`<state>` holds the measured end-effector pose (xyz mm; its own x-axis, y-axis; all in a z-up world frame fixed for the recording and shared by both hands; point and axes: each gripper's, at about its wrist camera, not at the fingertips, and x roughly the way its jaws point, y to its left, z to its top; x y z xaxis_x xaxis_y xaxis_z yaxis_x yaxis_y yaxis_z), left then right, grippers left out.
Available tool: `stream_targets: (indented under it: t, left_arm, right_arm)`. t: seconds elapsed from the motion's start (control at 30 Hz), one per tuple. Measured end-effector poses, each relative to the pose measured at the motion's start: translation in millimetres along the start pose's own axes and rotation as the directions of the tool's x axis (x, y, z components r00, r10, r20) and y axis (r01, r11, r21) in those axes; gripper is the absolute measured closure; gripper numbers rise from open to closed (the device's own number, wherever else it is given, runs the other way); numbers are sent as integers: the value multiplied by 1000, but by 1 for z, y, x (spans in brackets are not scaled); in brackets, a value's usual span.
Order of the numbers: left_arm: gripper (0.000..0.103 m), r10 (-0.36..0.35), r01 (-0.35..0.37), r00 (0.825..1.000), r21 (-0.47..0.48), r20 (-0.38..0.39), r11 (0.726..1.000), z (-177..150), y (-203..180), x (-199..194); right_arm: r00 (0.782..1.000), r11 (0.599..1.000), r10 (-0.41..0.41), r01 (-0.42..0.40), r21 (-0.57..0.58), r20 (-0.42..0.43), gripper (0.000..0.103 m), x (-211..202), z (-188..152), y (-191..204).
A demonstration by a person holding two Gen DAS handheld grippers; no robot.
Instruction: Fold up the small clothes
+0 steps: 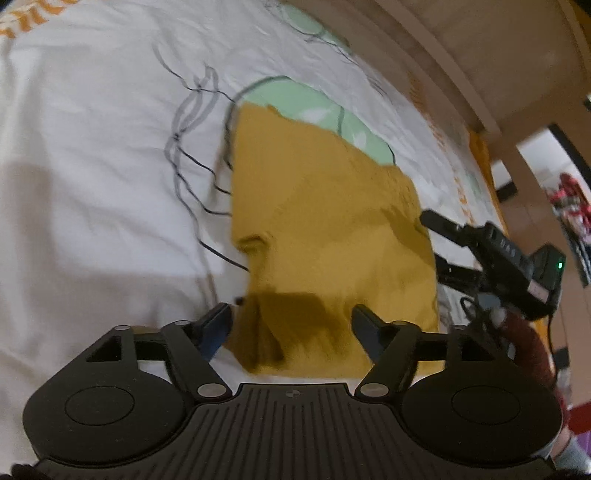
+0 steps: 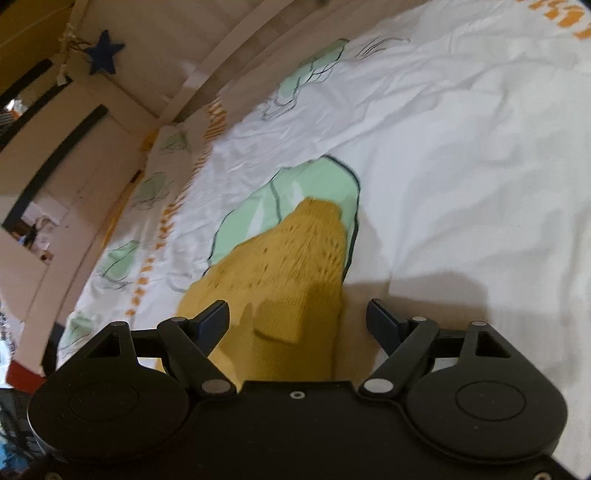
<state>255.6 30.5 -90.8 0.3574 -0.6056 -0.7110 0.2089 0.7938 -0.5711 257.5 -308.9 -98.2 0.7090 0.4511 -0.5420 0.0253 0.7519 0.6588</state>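
A mustard-yellow knitted garment (image 1: 317,229) lies flat on the white bed sheet (image 1: 92,166). My left gripper (image 1: 291,317) is open, its fingers low over the garment's near edge, where a fold bunches up. My right gripper (image 1: 439,240) shows in the left wrist view at the garment's right edge. In the right wrist view my right gripper (image 2: 297,314) is open, with the garment (image 2: 295,266) between and ahead of its fingers. Nothing is held.
The sheet has green leaf prints (image 2: 295,192) and orange lettering (image 2: 554,18). A wooden bed frame (image 1: 461,55) runs along the far edge. A blue star (image 2: 103,55) hangs on the wall. Room clutter (image 1: 569,206) shows beyond the bed.
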Motion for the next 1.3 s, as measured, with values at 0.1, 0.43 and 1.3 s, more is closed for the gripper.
stream_targets:
  t: [0.1,0.43,1.3]
  left_arm:
    - [22,6,-6,1000,21,-2,1000,2,-8,12]
    - [6,-85,86,996,-31,10,996,25,-10,42]
    - [87,-267,264,944,-41,-196,964,-62,-56,-1]
  right_arm:
    - [999,999,33,-33,-5,-17,19,2,-1,0]
    - [987,988,156,-155,24,-48,14,26,8,-5]
    - [992,1000,22,-21,10,-124,62,-74,-57,22]
